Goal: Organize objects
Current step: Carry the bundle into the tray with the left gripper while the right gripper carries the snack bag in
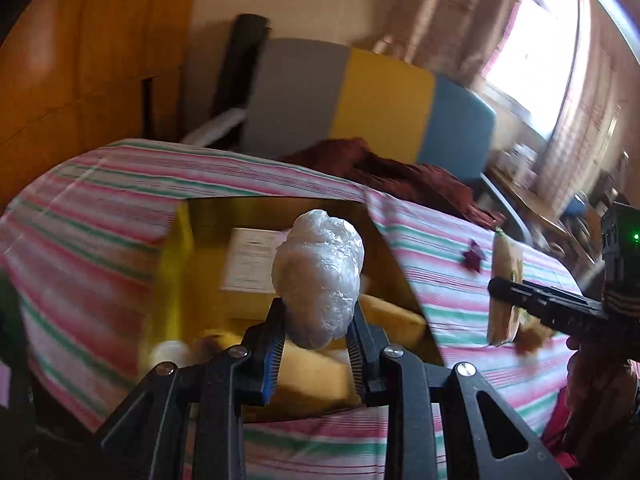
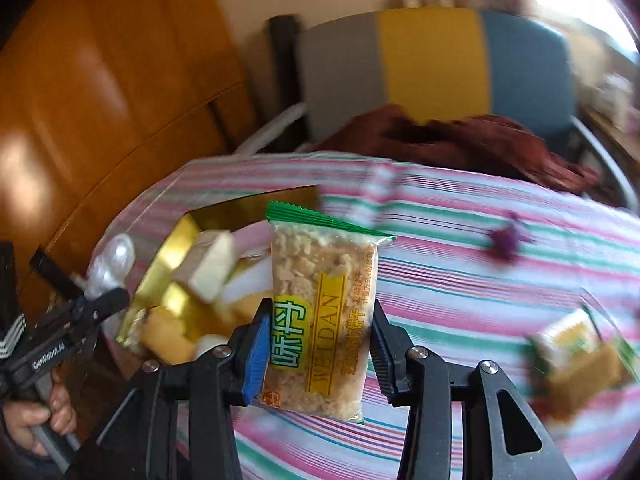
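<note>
My left gripper (image 1: 314, 344) is shut on a clear-wrapped white snack (image 1: 320, 276) and holds it above the open gold box (image 1: 180, 264), which holds several snacks and a white card. My right gripper (image 2: 318, 344) is shut on a Weldan biscuit packet (image 2: 324, 312) with a green top, held upright above the striped tablecloth (image 2: 500, 292), right of the gold box (image 2: 168, 264). The right gripper also shows in the left wrist view (image 1: 516, 300) with the packet (image 1: 506, 288). The left gripper also shows in the right wrist view (image 2: 100, 296) with the white snack (image 2: 112, 260).
A purple wrapped sweet (image 2: 506, 240) and another biscuit packet (image 2: 576, 348) lie on the cloth at right. A dark red cloth (image 1: 400, 176) lies on a grey, yellow and blue chair (image 1: 380, 104) behind the table. A wooden cabinet (image 1: 80, 60) stands at left.
</note>
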A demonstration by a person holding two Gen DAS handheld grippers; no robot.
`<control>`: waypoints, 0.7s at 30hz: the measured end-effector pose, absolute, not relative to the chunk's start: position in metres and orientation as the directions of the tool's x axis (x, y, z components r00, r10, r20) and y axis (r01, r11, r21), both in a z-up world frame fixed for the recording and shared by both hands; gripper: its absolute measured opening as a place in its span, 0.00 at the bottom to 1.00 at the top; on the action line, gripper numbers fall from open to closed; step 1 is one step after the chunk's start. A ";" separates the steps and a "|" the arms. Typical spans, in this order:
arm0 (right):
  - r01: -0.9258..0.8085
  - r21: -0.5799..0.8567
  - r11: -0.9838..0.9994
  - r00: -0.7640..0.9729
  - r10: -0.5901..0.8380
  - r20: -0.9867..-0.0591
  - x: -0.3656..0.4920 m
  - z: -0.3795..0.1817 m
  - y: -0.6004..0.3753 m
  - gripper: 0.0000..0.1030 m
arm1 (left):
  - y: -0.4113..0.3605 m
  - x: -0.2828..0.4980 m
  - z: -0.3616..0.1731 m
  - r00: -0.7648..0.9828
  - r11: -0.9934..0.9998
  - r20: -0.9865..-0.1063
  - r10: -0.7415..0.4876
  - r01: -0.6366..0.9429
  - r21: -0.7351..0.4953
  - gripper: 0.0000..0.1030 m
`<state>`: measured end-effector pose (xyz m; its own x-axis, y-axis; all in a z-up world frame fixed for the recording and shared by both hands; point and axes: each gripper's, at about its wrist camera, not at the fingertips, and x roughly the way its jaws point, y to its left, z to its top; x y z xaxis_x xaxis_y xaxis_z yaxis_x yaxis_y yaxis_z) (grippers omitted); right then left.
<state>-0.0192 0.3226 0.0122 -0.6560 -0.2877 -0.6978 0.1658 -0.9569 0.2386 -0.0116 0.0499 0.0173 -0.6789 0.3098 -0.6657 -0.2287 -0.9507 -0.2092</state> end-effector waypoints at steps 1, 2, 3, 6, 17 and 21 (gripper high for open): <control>0.198 0.231 -0.953 -0.644 -0.304 -0.702 -0.024 0.011 0.310 0.44 | 0.041 -0.012 0.016 -0.684 -0.955 -0.667 0.297 -0.206 -0.214 0.28; 0.228 0.218 -0.949 -0.630 -0.315 -0.710 -0.030 0.010 0.296 0.44 | 0.033 -0.012 0.014 -0.687 -0.958 -0.668 0.286 -0.189 -0.216 0.28; 0.242 0.213 -0.947 -0.621 -0.320 -0.716 -0.034 0.009 0.289 0.44 | 0.025 -0.011 0.012 -0.690 -0.961 -0.670 0.274 -0.171 -0.217 0.28; 0.280 0.213 -0.936 -0.580 -0.342 -0.739 -0.048 0.002 0.265 0.44 | 0.006 -0.010 0.007 -0.696 -0.966 -0.674 0.248 -0.128 -0.223 0.28; 0.328 0.223 -0.918 -0.512 -0.371 -0.774 -0.065 -0.005 0.216 0.44 | -0.021 -0.010 0.004 -0.711 -0.968 -0.667 0.220 -0.074 -0.241 0.28; 0.320 0.221 -0.921 -0.503 -0.363 -0.784 -0.071 -0.009 0.208 0.44 | -0.021 -0.016 0.004 -0.710 -0.970 -0.670 0.216 -0.076 -0.232 0.28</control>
<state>-0.0711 0.2079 -0.0091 -0.5027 -0.3634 -0.7844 0.3204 -0.9211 0.2214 -0.0158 -0.0210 0.0042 -0.7100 0.2157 -0.6704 -0.0759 -0.9698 -0.2318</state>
